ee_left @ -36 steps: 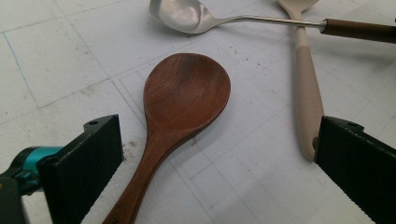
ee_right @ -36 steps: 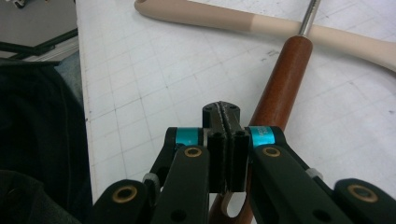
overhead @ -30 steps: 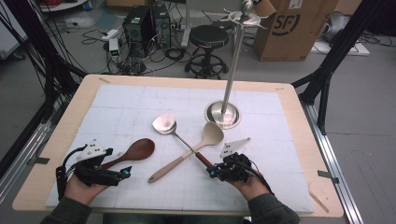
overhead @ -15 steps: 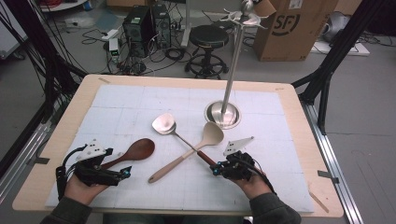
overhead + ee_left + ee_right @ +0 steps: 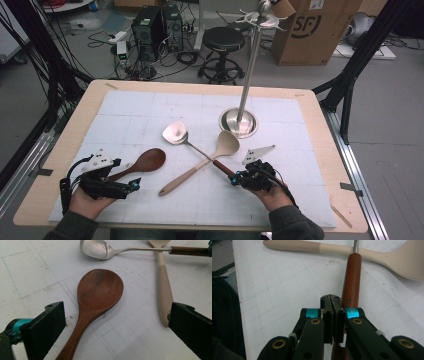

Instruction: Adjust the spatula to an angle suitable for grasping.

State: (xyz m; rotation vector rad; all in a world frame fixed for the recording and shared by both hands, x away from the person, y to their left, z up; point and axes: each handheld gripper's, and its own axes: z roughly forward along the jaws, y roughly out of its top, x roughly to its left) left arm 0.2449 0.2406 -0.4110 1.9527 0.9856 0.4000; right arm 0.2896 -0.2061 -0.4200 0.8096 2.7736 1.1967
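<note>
We see the right gripper [image 5: 333, 300] pressed together on nothing beside the ladle's wooden handle [image 5: 350, 285]; the left gripper [image 5: 115, 327] spread astride the wooden spoon [image 5: 98, 293] — open mat [image 5: 135, 107] beyond.

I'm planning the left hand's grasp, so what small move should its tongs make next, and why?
Probably close the left tongs on the dark wooden spoon. Their jaws stand wide open on either side of its handle, which lies between them on the white gridded mat, untouched. The right tongs are shut beside the steel ladle's brown handle.
</note>
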